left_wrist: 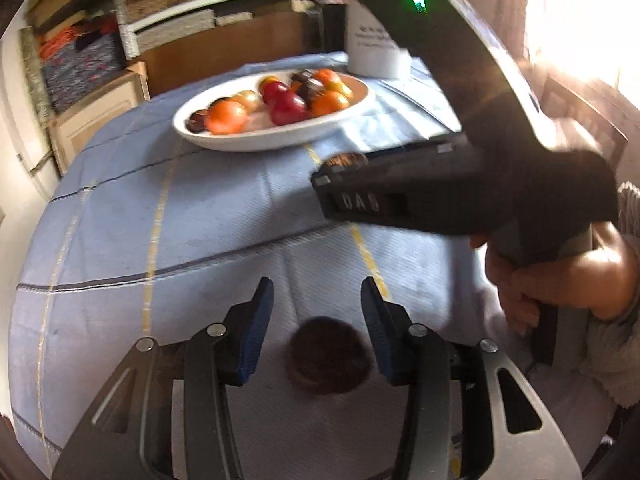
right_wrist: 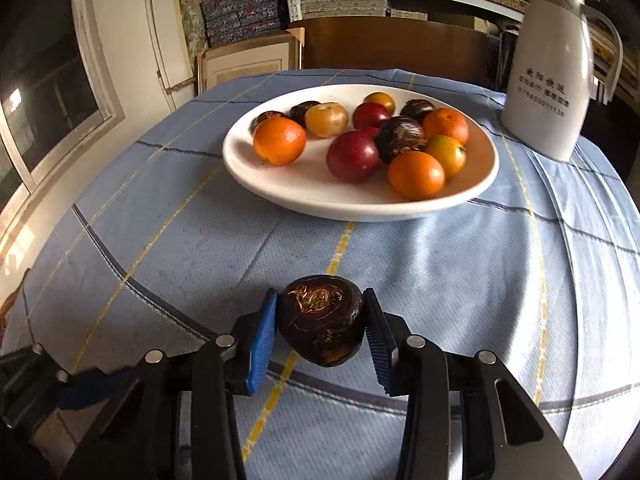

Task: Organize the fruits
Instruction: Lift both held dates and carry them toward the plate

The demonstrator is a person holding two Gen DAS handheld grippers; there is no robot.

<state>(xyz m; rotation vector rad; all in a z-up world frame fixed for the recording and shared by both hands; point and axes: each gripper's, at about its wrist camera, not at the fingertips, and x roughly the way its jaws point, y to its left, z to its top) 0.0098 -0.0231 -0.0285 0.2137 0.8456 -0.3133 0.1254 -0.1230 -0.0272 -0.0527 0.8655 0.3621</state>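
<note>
The right gripper [right_wrist: 320,328] was pinched on a dark, wrinkled fruit [right_wrist: 322,320] above the counter [right_wrist: 160,220], short of the bowl [right_wrist: 304,196]. It looked light, firm-shelled and roundish, best held across its middle. The left gripper [left_wrist: 318,332] stood part-open, another dark fruit [left_wrist: 328,356] untouched between its pads.

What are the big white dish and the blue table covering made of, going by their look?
The white dish looks like glazed ceramic: smooth, thick-rimmed, with a soft sheen; melamine cannot be ruled out. The blue cloth looks like woven fabric, matte, with a fine dotted weave, stitched-looking stripes and creases.
</note>
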